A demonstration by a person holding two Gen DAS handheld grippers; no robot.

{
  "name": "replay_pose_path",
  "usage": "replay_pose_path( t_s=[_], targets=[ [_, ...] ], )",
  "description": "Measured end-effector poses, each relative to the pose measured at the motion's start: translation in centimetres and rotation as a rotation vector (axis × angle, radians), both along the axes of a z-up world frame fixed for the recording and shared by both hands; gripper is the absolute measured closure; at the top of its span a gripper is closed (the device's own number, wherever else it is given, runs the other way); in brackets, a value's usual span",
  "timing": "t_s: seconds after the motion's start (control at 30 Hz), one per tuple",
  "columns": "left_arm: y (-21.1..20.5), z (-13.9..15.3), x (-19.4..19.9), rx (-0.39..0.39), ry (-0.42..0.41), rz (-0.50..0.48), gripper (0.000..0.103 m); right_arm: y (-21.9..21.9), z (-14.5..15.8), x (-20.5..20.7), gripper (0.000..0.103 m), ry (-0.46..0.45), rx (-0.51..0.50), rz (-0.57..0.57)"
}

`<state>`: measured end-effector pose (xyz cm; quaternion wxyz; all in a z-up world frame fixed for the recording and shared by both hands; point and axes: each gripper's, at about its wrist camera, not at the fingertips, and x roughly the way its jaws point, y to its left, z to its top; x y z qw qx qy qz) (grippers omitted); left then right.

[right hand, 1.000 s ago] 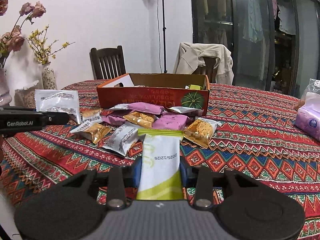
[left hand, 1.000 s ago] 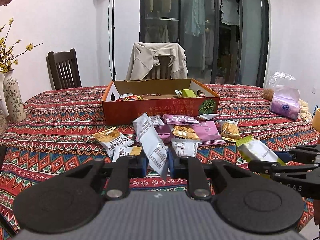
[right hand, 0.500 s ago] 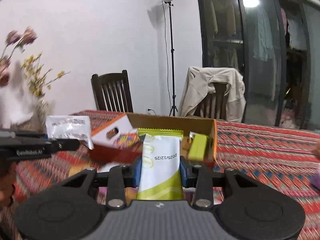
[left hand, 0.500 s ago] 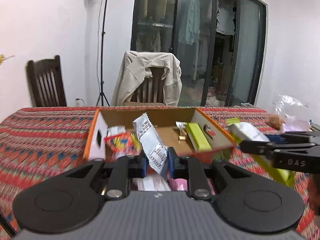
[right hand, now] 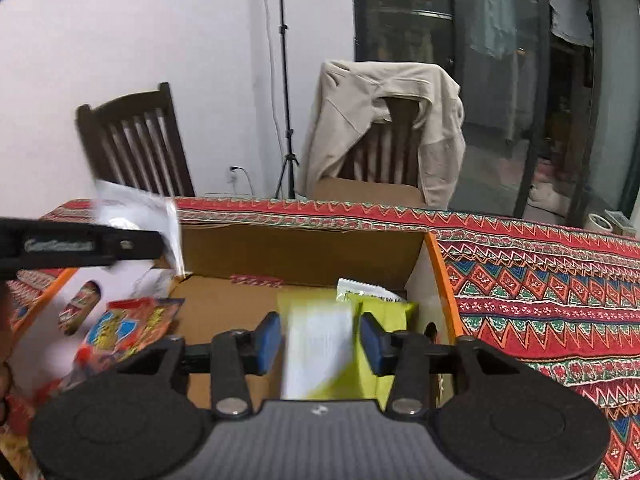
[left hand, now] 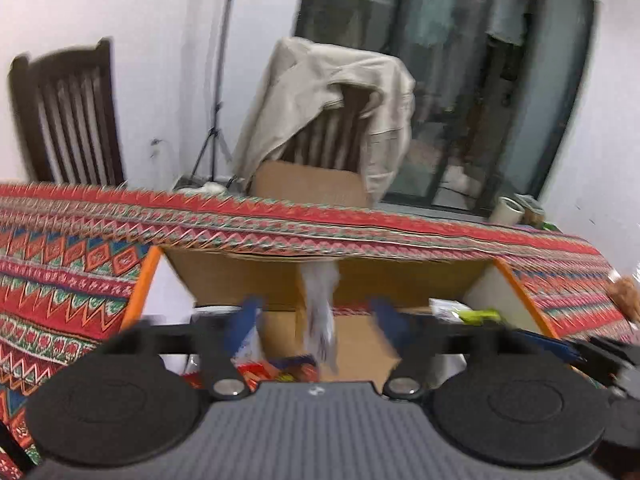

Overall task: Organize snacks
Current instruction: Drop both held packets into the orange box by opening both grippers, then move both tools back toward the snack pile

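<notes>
Dropping both packets at once over the box [right hand: 434, 264] is where this could slip. The left gripper [left hand: 316, 320] has just been opening; its jaws stand wide, and the white packet [left hand: 318, 320] hangs blurred between them, clear of both pads, over the middle of the box floor. The right gripper [right hand: 318, 338] has also just been opening, though less far: the green-and-white packet [right hand: 316, 350] sits between its blue pads with a gap showing on either side, so neither gripper holds anything. That packet is at the box's right end, just in front of a green packet [right hand: 386, 312] already lying there.

Likely trouble:
- The white packet is long and light; released while the hand is travelling, it could tumble forward, land against the far wall or lie across the red packet [right hand: 128, 326] at the left end.
- The right packet may come down on edge against the green one and lean instead of lying flat, taking room needed later.
- The two grippers are close together over one box; in the right wrist view the left one's finger [right hand: 80, 246] crosses the left of the frame, so pulling back carelessly could knock them together or clip the box's orange rim and shift the box on the tablecloth [right hand: 540, 280].
</notes>
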<state>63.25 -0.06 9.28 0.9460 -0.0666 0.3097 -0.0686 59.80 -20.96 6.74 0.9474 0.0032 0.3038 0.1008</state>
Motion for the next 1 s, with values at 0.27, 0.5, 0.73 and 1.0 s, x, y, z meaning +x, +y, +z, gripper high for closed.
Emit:
replay_pose_path(
  t_s=[0.27,0.5,0.73,1.0],
  targets=[
    [3.5,1.0,-1.3,-0.007,-0.022,0.072,0.027,-0.7,1.7,0.0,0.041,-0.061,0.022,0.026],
    [3.8,5.6,-7.3,0.050,-0.099,0.071,0.025,-1.5,6.0,-3.8,0.039,-0.144,0.026,0.032],
    [2.8,9.6,-19.4,0.167,-0.274,0.085,0.014,-3.6,11.2,-11.8,0.025,-0.250,0.055,0.076],
    [1.9,8.9,-34.9,0.188,-0.417,0.094,0.002,-7.4,12.5,-25.3,0.009,-0.347,0.041,0.131]
  ],
)
